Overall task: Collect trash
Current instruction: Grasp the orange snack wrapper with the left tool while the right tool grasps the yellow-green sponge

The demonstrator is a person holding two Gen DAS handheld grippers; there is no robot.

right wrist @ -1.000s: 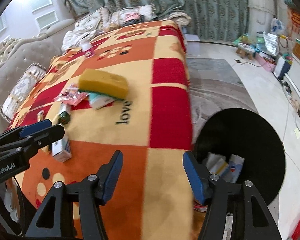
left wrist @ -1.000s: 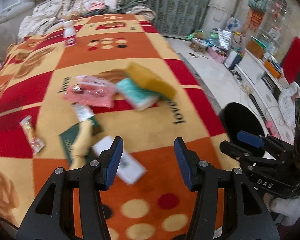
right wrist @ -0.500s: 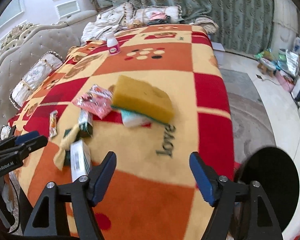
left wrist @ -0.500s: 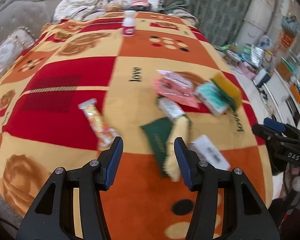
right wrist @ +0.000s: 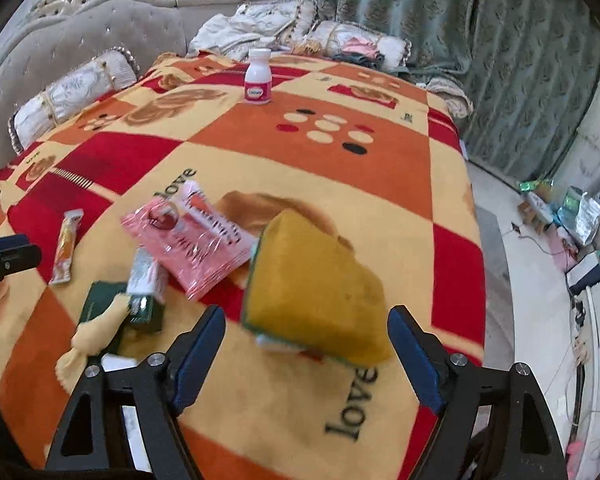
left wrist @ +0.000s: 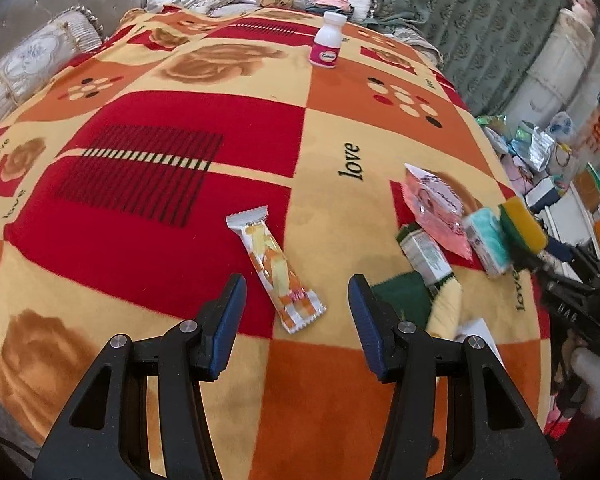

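The left gripper (left wrist: 296, 300) has its fingers apart and empty, with the snack wrapper (left wrist: 276, 268) on the bed (left wrist: 180, 128) just ahead between them, probably the next trash. A second ago a white box lay there. The right gripper (right wrist: 306, 354) is closing its still-apart fingers, the yellow sponge (right wrist: 316, 300) between them, untouched.

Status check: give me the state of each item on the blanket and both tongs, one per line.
Left tongs: open, empty, above the orange-and-white snack wrapper.
Right tongs: closing, nothing gripped, yellow sponge just ahead.
Orange-and-white snack wrapper: lying flat.
Pink plastic packet: lying flat, crumpled.
White bottle with pink label: upright, capped.
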